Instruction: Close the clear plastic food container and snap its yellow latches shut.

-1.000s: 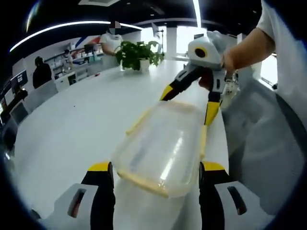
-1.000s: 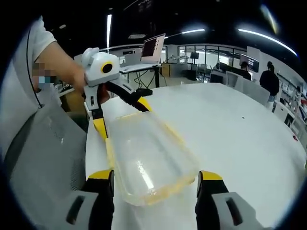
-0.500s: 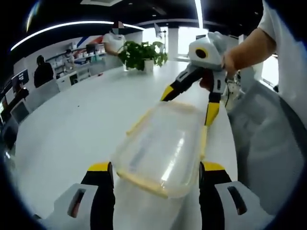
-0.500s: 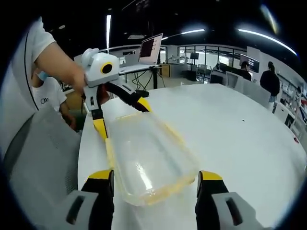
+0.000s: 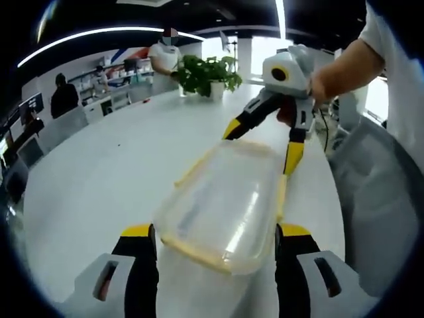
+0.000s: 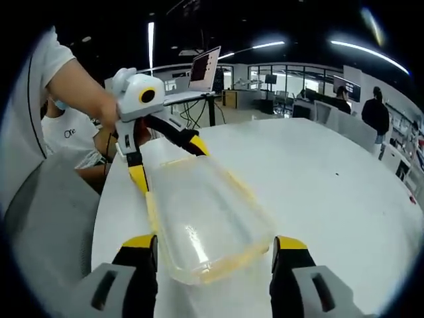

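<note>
The clear plastic food container (image 5: 222, 199) with a yellow rim (image 5: 199, 255) lies lengthwise between both grippers over the white table (image 5: 99, 172). My left gripper (image 5: 215, 232) has its jaws against the near end's two sides, shut on it. My right gripper (image 5: 262, 141) straddles the far end from the top right, a hand holding it. In the right gripper view the same container (image 6: 205, 218) sits between the right gripper's (image 6: 215, 244) jaws, and the left gripper (image 6: 165, 161) clasps the far end. I cannot make out the latches' state.
A potted plant (image 5: 205, 73) stands at the table's far end, with people behind it. A grey chair (image 5: 371, 199) is beside the table's edge. A laptop (image 6: 207, 66) sits on a stand, and a seated person (image 6: 66, 142) is beyond another grey chair (image 6: 46, 225).
Both views have swung slightly, so the background has shifted and a seated person has come into sight. The grippers hold the container just as before.
</note>
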The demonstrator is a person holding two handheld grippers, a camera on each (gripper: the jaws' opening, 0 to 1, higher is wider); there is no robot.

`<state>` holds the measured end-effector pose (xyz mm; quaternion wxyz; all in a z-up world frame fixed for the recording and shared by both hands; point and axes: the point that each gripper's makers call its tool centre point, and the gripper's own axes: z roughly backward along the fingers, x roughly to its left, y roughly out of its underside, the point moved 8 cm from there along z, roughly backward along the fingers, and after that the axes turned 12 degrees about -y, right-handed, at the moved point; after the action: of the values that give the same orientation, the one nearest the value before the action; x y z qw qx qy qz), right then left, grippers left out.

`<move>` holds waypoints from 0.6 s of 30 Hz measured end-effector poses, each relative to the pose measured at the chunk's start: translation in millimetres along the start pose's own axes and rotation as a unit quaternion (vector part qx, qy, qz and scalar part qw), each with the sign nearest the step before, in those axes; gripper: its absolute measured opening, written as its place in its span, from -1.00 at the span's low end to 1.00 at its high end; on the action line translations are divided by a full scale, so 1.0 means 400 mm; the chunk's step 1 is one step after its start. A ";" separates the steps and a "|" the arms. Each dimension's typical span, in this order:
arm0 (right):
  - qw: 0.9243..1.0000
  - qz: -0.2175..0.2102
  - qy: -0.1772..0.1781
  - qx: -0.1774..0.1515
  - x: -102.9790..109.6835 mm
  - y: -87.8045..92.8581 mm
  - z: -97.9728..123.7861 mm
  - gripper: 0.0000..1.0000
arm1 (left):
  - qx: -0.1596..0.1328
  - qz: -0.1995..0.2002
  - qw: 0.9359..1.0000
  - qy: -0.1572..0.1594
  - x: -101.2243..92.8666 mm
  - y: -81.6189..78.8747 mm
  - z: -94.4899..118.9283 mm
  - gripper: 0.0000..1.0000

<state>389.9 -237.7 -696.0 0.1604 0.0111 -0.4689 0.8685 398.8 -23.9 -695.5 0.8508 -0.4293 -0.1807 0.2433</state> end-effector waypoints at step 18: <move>1.000 0.001 0.000 0.001 -0.056 -0.020 -0.012 0.37 | 0.002 0.000 1.000 -0.001 0.051 -0.014 -0.027 0.43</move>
<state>414.2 -235.8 -695.9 0.1596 0.0107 -0.4677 0.8693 422.6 -22.1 -695.3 0.8514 -0.4273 -0.1815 0.2439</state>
